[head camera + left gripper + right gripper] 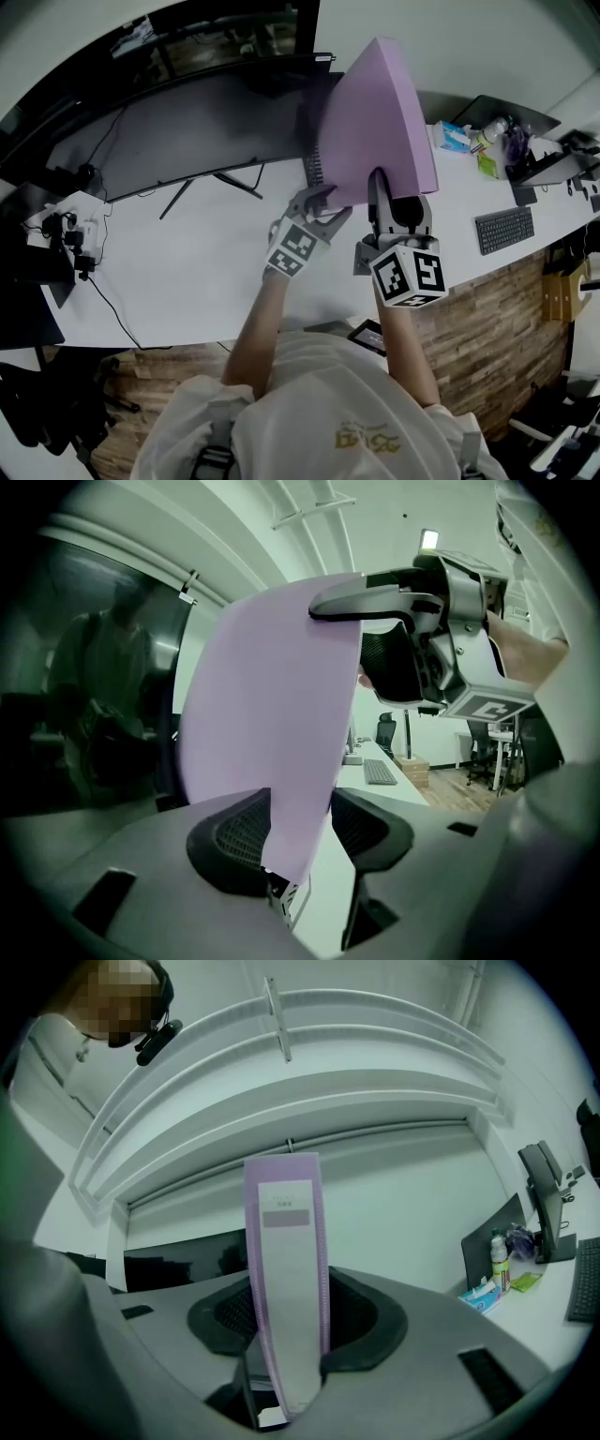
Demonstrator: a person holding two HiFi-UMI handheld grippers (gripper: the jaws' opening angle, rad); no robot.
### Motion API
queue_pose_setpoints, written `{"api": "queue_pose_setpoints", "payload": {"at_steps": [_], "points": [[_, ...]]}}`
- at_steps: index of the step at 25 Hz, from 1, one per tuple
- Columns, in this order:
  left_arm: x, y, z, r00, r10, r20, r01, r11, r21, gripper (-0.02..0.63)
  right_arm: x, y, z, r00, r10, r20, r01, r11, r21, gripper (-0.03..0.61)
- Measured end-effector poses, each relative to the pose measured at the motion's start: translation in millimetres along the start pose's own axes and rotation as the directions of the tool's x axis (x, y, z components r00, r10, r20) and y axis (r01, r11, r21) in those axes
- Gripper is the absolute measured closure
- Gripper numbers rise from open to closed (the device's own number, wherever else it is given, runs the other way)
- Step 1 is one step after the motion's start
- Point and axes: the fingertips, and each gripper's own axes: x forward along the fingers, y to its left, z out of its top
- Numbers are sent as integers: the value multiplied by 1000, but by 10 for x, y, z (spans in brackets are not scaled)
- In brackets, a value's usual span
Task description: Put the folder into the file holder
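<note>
Two grippers hold one purple folder [375, 122] upright above the desk [206, 262].
Left gripper [323, 204] jaws, partly apart, clamp the folder's lower edge; right gripper [380, 187] jaws, also partly apart, clamp the foot of its labelled spine. The top edge leans toward the monitor [187, 122]. Bare desk lies left; the keyboard [504, 230] sits well right.

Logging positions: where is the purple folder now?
Head view centre: the purple folder is raised over the desk, right of the monitor, held by left gripper and right gripper.
</note>
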Motion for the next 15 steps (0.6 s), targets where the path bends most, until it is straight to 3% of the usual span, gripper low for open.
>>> {"api": "queue_pose_setpoints", "payload": {"at_steps": [15], "points": [[149, 211, -120, 1000, 27, -1, -27, 998, -53, 397, 216, -129, -148, 1000, 5, -19, -5, 1000, 16, 390]]}}
